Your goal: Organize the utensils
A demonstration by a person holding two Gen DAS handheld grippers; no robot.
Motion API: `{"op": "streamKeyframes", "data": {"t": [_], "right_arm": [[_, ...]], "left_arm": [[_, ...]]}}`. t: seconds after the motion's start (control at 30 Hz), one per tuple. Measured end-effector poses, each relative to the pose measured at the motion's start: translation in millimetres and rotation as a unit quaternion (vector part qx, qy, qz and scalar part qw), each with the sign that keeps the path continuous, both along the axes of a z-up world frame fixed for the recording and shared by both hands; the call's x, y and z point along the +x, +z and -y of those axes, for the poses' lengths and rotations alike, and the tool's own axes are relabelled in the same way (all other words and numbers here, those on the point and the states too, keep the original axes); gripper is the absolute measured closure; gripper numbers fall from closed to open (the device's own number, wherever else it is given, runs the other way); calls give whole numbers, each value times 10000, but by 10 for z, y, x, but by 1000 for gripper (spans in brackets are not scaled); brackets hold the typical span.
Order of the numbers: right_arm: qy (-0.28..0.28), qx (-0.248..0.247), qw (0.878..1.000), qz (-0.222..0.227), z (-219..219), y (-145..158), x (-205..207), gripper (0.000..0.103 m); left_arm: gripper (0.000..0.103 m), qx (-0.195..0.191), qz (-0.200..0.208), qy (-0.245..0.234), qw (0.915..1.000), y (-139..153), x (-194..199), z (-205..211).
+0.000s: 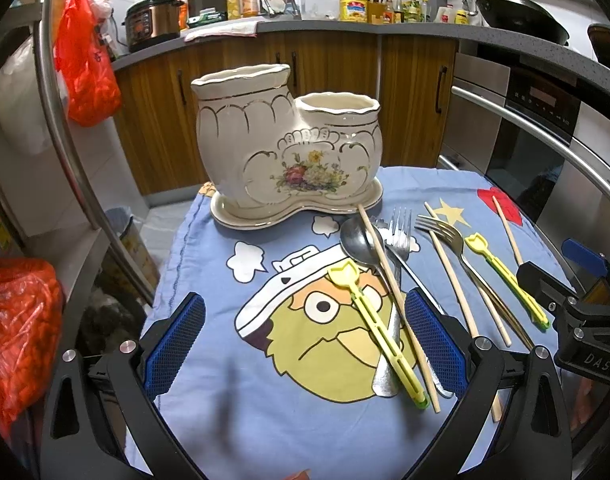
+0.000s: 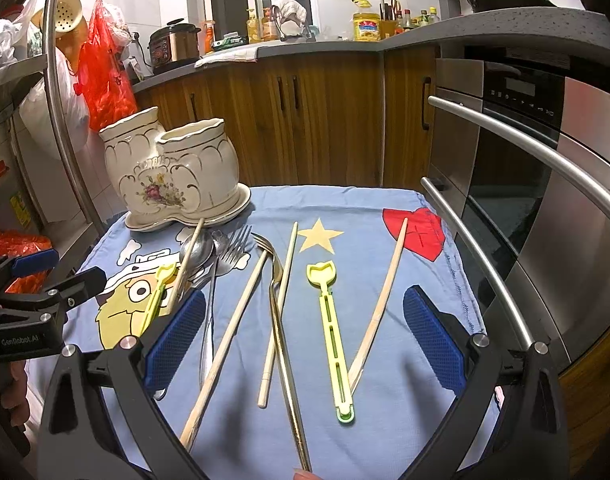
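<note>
A cream ceramic utensil holder [image 1: 289, 148] with two openings stands on its saucer at the back of the blue cartoon cloth [image 1: 265, 420]. In front of it lie a steel spoon [image 1: 355, 240], a silver fork [image 1: 401, 232], a gold-handled fork [image 1: 445, 232], several wooden chopsticks and two yellow-green plastic tools [image 1: 379, 336] [image 1: 505, 276]. My left gripper [image 1: 303, 344] is open above the cloth, the near tool just inside its right finger. My right gripper [image 2: 305, 340] is open over the gold-handled fork [image 2: 279, 320], a chopstick [image 2: 279, 312] and a yellow-green tool [image 2: 333, 332]. The holder [image 2: 173, 172] is far left there.
A steel oven with long handles [image 2: 525, 144] flanks the table on the right. A curved metal bar [image 1: 61, 120], red bags [image 1: 85, 64] and a bin [image 1: 125, 240] are on the left. Wooden cabinets and a cluttered counter [image 1: 325, 28] run behind.
</note>
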State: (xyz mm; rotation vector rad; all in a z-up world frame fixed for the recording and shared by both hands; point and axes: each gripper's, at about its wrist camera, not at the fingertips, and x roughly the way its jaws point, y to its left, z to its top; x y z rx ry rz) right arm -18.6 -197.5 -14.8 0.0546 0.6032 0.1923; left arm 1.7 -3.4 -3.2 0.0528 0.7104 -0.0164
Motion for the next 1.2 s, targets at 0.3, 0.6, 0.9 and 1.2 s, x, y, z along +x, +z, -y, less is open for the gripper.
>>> {"op": "streamKeyframes", "data": {"t": [0.3,0.6,0.9,1.2], "right_arm": [[2,-1,10000,-8,-2,-5,5,5],[-1,-3,10000,-9,-5,-12,9,5],[2,-4,10000,-13,-1,-16,36,5],[7,-6,10000,-29,-18,-24,21,5]], "left_arm": [[4,-24,-27,-10,10000,-3,-1,-11],[4,-14,-50,-16,10000,-4,2,-17],[4,-35,-73,-19,10000,-20,9,-18],[4,-36,-94,-3,9999,-17,28,-14]]}}
